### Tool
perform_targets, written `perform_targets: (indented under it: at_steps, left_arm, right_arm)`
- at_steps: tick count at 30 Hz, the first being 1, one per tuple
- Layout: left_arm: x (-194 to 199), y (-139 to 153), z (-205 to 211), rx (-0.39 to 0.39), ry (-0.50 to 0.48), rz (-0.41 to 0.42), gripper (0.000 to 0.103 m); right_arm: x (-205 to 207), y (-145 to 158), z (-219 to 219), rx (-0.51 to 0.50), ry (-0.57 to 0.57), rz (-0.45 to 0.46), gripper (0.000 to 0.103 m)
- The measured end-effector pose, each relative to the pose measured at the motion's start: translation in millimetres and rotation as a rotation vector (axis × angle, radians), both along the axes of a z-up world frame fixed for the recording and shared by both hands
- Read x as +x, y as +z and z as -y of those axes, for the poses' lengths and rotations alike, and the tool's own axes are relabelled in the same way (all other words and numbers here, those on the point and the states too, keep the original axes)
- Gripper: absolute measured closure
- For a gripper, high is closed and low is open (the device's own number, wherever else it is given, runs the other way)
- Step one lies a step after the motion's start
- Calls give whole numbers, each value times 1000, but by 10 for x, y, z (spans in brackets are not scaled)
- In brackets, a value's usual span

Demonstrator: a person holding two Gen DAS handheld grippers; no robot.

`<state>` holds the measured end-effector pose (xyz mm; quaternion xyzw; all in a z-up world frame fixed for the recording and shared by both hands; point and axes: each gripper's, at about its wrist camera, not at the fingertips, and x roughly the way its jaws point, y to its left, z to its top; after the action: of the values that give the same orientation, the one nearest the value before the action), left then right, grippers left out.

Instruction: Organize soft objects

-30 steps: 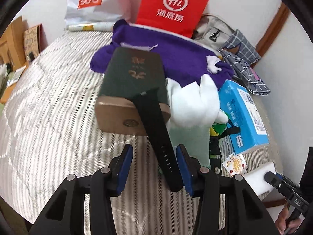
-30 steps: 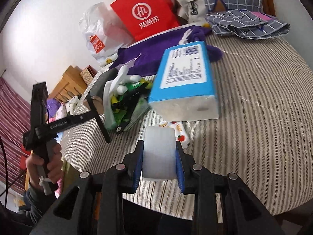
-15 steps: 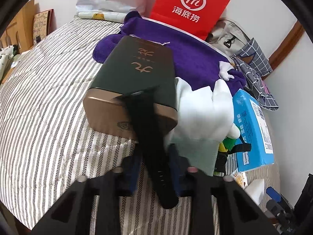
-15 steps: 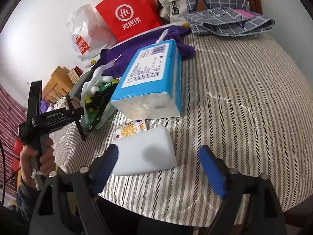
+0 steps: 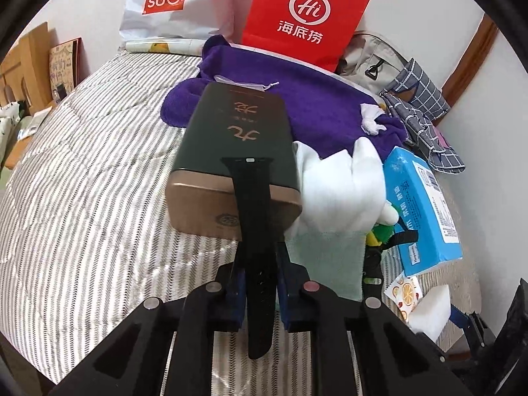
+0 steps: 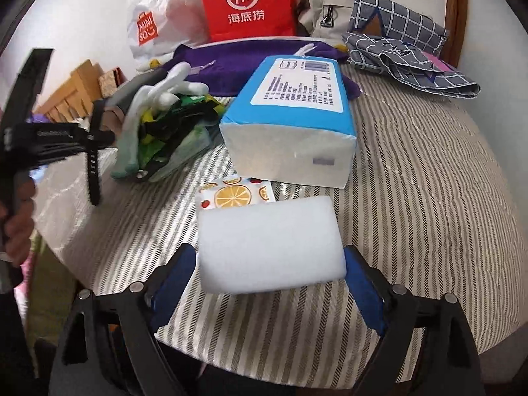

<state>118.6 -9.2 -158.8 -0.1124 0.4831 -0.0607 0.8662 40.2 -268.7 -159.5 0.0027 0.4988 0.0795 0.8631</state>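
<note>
One black strap (image 5: 254, 231) sits pinched in the left hand-held gripper (image 5: 259, 283), its jaws closing on it, the strap's far end draped over a dark green box (image 5: 236, 132) on the striped bed (image 5: 82, 198). The right hand-held gripper (image 6: 269, 283) is spreading wider, a white foam block (image 6: 269, 244) lying loose between its pads beside the blue tissue pack (image 6: 297, 105).

Matt black rubbery strap (image 5: 254, 217), glossy dark green box (image 5: 237, 132) beneath it, fuzzy purple cloth (image 5: 297, 105) behind the box, smooth white foam block (image 6: 269, 244), striped woven bedcover (image 6: 412, 198).
</note>
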Motion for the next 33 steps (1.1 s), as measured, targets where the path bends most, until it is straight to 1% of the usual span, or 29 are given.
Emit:
perform_targets:
  at_steps: [3,6,8,9,10,16,22,26,31,33]
  left_arm:
    - [-4,-13,-6,10,-13,-4,88]
    - [-16,-8,-4,28,-19,-1,88]
    - [-30,3,4,61,-21,8,88]
    - [-41,12,6,83,-18,17,88]
    - [-52,22,3,101,-16,23,88]
    - [-108,111,-29,134,-19,51,88]
    - [-155,277,-107,110,-31,82,88]
    - [-168,373,-150,67,-48,87,88]
    - [-169,464,-150,61,-55,100,88]
    - [-161,506,-149,71,-51,104,88]
  right_arm:
    - [67,-94,0,-40,-28,-21,15]
    - [85,-101,49,-15,-42,-6,15]
    - [95,-82,78,-3,-50,-1,22]
    - [95,-74,92,2,-54,0,23]
    - [97,-62,103,12,-55,0,23]
    - [81,78,139,64,-69,28,23]
    - [61,274,131,84,-88,60,23]
    - [54,384,133,89,-95,76,23]
    - [64,484,157,86,-106,85,23]
    - [76,528,164,86,-107,89,23]
